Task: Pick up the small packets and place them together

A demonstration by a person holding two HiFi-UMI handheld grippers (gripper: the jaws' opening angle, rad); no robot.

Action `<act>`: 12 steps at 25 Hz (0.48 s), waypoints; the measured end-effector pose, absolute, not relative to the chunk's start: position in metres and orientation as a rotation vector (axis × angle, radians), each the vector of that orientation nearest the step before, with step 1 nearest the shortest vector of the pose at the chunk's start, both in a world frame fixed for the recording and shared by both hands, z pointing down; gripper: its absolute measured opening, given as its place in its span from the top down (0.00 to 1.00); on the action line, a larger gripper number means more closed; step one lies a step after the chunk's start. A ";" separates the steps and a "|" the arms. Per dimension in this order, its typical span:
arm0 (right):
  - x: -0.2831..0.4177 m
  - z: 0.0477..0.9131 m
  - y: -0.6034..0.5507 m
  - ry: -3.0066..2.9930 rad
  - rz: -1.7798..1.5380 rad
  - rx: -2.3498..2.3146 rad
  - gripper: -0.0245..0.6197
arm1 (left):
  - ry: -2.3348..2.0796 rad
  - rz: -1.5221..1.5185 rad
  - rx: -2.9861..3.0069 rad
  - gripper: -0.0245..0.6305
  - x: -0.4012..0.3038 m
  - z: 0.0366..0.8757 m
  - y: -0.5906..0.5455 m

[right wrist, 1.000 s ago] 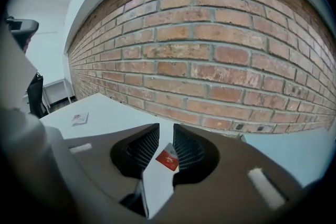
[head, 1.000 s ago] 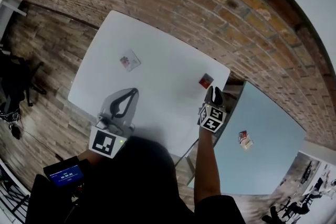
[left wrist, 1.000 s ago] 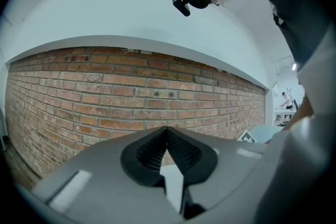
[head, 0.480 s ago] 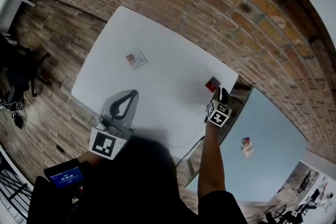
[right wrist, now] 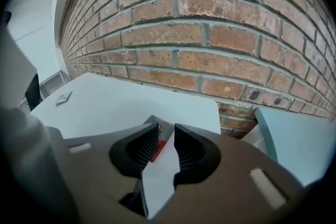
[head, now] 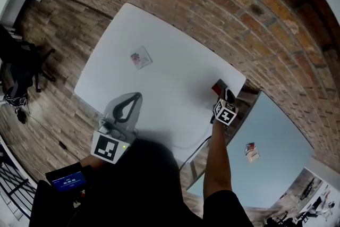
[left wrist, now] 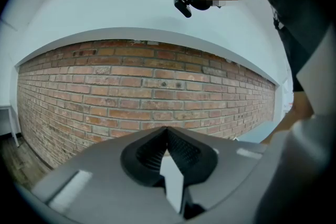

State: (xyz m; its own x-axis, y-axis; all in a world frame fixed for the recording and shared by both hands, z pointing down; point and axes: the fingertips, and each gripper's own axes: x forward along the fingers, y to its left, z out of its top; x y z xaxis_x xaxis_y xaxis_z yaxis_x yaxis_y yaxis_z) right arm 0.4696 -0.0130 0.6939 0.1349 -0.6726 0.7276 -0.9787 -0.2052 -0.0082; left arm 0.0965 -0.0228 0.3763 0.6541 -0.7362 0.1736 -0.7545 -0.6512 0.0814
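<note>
A small red packet (head: 218, 86) lies near the right corner of the white table (head: 170, 77). My right gripper (head: 225, 95) is down at it. In the right gripper view the red packet (right wrist: 159, 139) shows in the gap between the jaws of the right gripper (right wrist: 161, 129). Those jaws have just been opening and stand a little apart, not pressing on it. A pale packet (head: 141, 57) lies farther left on the table, also seen as the pale packet (right wrist: 63, 97). My left gripper (head: 129, 106) hovers over the near table edge, shut and empty, its tips together (left wrist: 167, 131).
A brick wall (head: 212, 2) runs behind the table. A second, light blue table (head: 276, 141) stands to the right with another small packet (head: 250, 151) on it. Wooden floor (head: 48, 34) lies to the left, with a dark chair (head: 16, 72) at the far left.
My right gripper has sunk towards the table and come up to the red packet. The left gripper has stayed in place.
</note>
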 end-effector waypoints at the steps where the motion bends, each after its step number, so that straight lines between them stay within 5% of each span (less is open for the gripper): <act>1: 0.470 0.695 -0.014 -1.580 0.852 1.939 0.81 | -1.234 0.194 2.721 0.96 0.097 0.377 -0.022; 12: 0.475 0.712 -0.015 -1.533 0.981 1.957 0.81 | -1.229 0.216 2.714 0.96 0.098 0.382 -0.022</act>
